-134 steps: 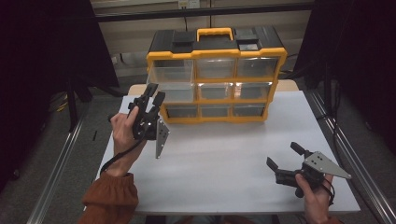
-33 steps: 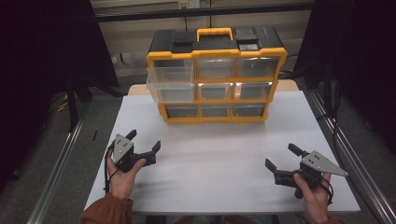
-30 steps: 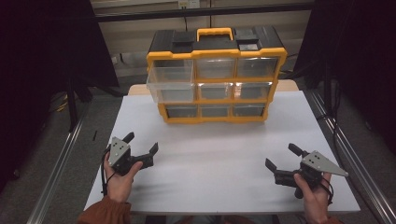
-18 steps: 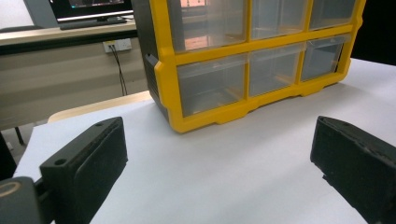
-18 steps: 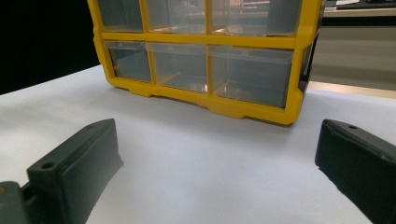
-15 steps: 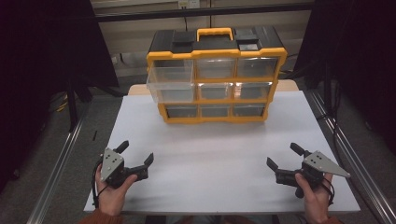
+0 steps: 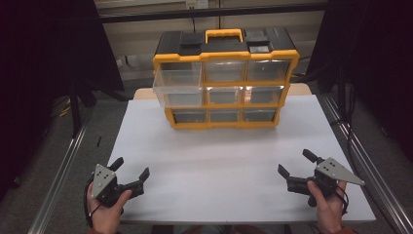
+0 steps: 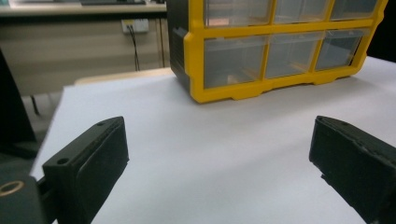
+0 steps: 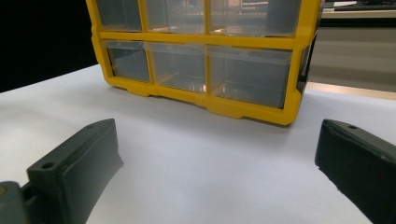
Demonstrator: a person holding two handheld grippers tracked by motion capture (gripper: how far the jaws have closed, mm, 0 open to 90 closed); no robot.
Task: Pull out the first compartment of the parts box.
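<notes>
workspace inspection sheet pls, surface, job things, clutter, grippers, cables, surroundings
surface: white table, bare in front of the organizer.
job's things: yellow drawer organizer at the far edge; middle-left drawer sticks out, the other drawers flush.
clutter: nothing seen.
grippers: left gripper and right gripper near the front corners, jaws spread, holding nothing.
cables: dark cable by the left hand.
surroundings: metal rails beside the table, dark curtains, wall behind.

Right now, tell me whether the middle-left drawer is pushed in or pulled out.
Pulled out: the middle-left drawer juts forward past the organizer's yellow frame, unlike its neighbours.
</notes>
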